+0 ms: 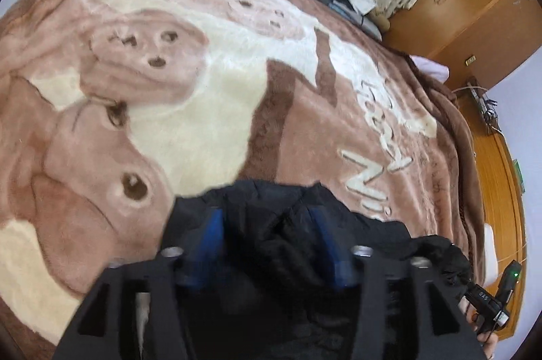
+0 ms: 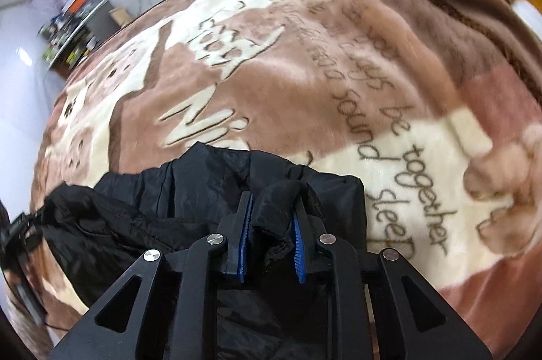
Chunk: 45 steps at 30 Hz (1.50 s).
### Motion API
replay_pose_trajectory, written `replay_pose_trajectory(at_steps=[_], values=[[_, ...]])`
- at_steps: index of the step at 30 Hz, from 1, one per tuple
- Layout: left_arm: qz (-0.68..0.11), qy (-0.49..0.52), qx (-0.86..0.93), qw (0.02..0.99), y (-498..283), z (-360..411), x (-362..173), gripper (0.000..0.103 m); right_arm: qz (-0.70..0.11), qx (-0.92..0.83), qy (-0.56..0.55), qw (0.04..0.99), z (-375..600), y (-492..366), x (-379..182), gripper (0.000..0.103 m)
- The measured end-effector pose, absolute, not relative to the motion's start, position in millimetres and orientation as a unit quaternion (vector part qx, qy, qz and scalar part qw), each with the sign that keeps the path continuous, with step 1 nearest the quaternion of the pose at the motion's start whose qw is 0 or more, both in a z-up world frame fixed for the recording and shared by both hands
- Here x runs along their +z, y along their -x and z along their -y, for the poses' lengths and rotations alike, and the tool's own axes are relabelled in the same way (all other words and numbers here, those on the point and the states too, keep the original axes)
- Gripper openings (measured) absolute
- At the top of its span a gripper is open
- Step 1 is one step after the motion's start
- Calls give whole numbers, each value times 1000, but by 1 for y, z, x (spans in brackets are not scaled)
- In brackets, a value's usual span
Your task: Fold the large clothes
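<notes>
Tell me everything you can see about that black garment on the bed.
The garment is black, of thin, slightly shiny fabric, perhaps a jacket, though its type is unclear. It lies crumpled and bunched on a plush brown-and-cream blanket, not yet neatly folded. The right tool has a fold of it between its blue-padded fingers; the left tool likewise has cloth bunched between its fingers, though that view is blurred. No zipper, buttons or label can be made out.

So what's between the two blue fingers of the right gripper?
A bunched fold of the black jacket sits between the right gripper fingers, in the right wrist view.
</notes>
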<state>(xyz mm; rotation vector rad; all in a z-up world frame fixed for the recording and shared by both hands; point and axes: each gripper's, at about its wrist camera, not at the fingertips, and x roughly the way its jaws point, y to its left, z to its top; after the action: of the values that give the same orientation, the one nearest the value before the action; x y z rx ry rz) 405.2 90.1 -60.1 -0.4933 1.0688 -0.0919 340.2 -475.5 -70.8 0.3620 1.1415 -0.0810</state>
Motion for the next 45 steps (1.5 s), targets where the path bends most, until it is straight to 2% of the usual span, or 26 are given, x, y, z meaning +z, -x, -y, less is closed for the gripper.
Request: replay_pose_trajectory(at_steps=[3, 5, 6, 7, 11, 15, 17, 19, 20, 23, 27, 28, 29, 30, 31, 34, 36, 38, 40, 42, 44, 45], values=[[-477, 256, -54, 839, -401, -104, -51, 72, -528, -36, -181, 829, 477, -338, -67, 27], [-472, 260, -64, 840, -397, -112, -44, 73, -509, -40, -190, 839, 481, -335, -60, 39], [-468, 249, -58, 846, -394, -113, -40, 77, -498, -47, -185, 846, 483, -335, -56, 52], [-467, 238, -53, 850, -391, -115, -38, 79, -487, -54, -180, 853, 484, -336, -51, 54], [-467, 222, -93, 851, -377, -119, -37, 79, -460, -29, -186, 868, 492, -323, -34, 54], [-491, 159, -120, 848, -366, -110, -54, 86, -449, 0, -115, 886, 491, -299, -35, 55], [-501, 137, -123, 845, -364, -104, -63, 86, -457, 27, -79, 886, 489, -290, -50, 58], [-509, 127, -134, 840, -364, -97, -72, 86, -472, 52, -68, 877, 488, -288, -66, 68], [-514, 123, -141, 837, -367, -92, -77, 86, -480, 70, -65, 872, 487, -290, -77, 69], [-538, 122, -152, 820, -375, -81, -93, 87, -482, 101, -82, 866, 486, -299, -97, 71], [-545, 112, -128, 821, -385, -73, -102, 87, -500, 121, -164, 842, 494, -323, -120, 75], [-545, 117, -126, 820, -386, -73, -102, 84, -504, 122, -188, 834, 497, -326, -123, 72], [-544, 116, -123, 822, -386, -72, -101, 80, -497, 115, -208, 835, 500, -327, -124, 63], [-544, 115, -119, 823, -388, -72, -100, 71, -491, 104, -210, 839, 502, -328, -122, 24], [-544, 121, -116, 822, -389, -74, -99, 60, -487, 94, -214, 842, 505, -328, -120, 16], [-546, 136, -96, 821, -396, -81, -97, 43, -481, 99, -231, 840, 510, -326, -115, 10], [-545, 137, -88, 822, -397, -83, -97, 42, -466, 105, -214, 852, 509, -321, -108, 11], [-542, 119, -88, 827, -397, -80, -98, 47, -470, 100, -176, 859, 506, -322, -107, 21], [-539, 103, -92, 831, -397, -75, -100, 50, -488, 95, -138, 856, 500, -326, -112, 50], [-545, 103, -95, 827, -398, -73, -104, 57, -501, 114, -115, 850, 489, -331, -119, 58], [-549, 111, -92, 824, -401, -73, -106, 58, -510, 110, -111, 846, 484, -338, -127, 58], [-550, 113, -90, 823, -401, -73, -106, 57, -517, 106, -133, 839, 489, -340, -131, 54]])
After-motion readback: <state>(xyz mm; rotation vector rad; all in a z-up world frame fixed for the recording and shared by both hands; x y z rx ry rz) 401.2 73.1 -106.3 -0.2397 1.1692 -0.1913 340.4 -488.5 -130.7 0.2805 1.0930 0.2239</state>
